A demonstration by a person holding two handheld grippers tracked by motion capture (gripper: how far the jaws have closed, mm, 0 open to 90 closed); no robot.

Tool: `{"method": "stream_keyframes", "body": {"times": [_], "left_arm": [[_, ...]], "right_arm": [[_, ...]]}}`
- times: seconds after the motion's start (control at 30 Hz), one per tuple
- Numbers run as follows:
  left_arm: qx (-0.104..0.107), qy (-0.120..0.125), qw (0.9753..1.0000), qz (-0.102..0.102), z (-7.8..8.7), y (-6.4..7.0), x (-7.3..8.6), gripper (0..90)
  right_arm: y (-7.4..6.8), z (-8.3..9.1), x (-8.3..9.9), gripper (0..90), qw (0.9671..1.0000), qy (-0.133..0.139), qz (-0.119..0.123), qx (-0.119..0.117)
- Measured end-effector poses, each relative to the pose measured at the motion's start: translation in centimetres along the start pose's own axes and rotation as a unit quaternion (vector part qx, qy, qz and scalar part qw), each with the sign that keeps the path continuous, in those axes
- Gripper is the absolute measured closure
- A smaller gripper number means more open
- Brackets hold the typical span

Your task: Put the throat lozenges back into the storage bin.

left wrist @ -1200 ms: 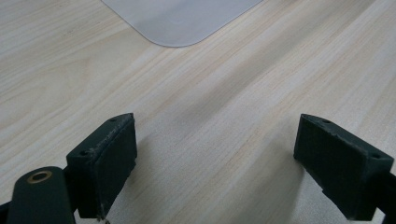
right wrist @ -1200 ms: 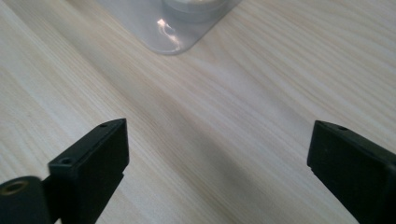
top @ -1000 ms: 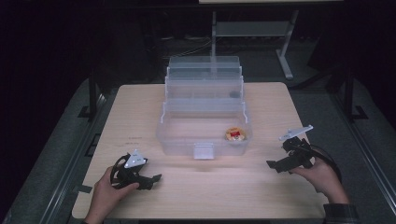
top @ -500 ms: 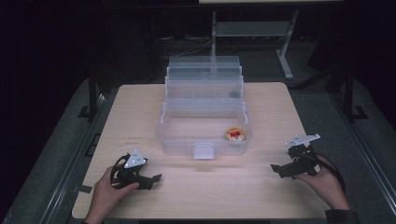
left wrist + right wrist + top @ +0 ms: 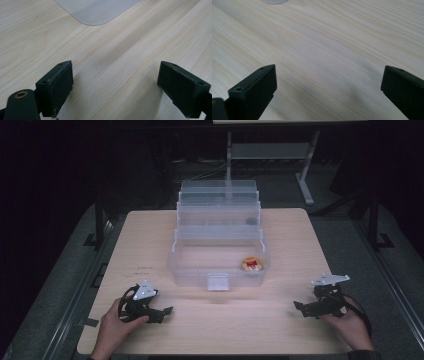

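Note:
A clear plastic tiered box (image 5: pixel 218 245) stands open in the middle of the wooden table (image 5: pixel 150 240). A small yellow and red object (image 5: pixel 250 264) lies in its lowest tray at the right. My left gripper (image 5: pixel 165 312) rests low on the table at the front left, open with nothing between its jaws (image 5: pixel 115 90). My right gripper (image 5: pixel 300 307) sits at the front right, also open and empty (image 5: pixel 329 92). A corner of the clear box (image 5: pixel 97 10) shows ahead of the left gripper. Both grippers point inward toward the table's middle.
Bare wood lies between the two grippers in front of the box. A metal stand (image 5: pixel 305 180) is on the dark floor behind the table. Table edges are close to both hands at the front.
My right gripper has moved down and toward the front edge of the table. The left gripper has stayed in place.

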State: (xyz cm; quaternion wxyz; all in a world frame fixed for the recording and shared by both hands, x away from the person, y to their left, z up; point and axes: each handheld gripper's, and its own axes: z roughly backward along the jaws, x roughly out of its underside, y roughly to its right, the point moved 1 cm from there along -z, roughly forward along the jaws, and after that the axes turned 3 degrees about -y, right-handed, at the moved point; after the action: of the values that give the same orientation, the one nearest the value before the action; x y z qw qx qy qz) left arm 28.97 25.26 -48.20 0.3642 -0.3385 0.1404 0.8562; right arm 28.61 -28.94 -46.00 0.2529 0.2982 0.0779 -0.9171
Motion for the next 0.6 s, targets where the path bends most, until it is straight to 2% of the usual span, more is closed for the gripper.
{"method": "stream_keyframes", "body": {"times": [0.13, 0.6], "left_arm": [[0.000, 0.000, 1.0000, 0.000, 0.0, 0.0, 0.0, 12.3], [0.000, 0.000, 1.0000, 0.000, 0.0, 0.0, 0.0, 12.3]], "right_arm": [[0.0, -0.3, 0.5, 0.1, 1.0000, 0.008, -0.002, -0.005], [-0.1, -1.8, 1.6, 0.0, 0.9999, 0.010, 0.001, -0.007]]}}
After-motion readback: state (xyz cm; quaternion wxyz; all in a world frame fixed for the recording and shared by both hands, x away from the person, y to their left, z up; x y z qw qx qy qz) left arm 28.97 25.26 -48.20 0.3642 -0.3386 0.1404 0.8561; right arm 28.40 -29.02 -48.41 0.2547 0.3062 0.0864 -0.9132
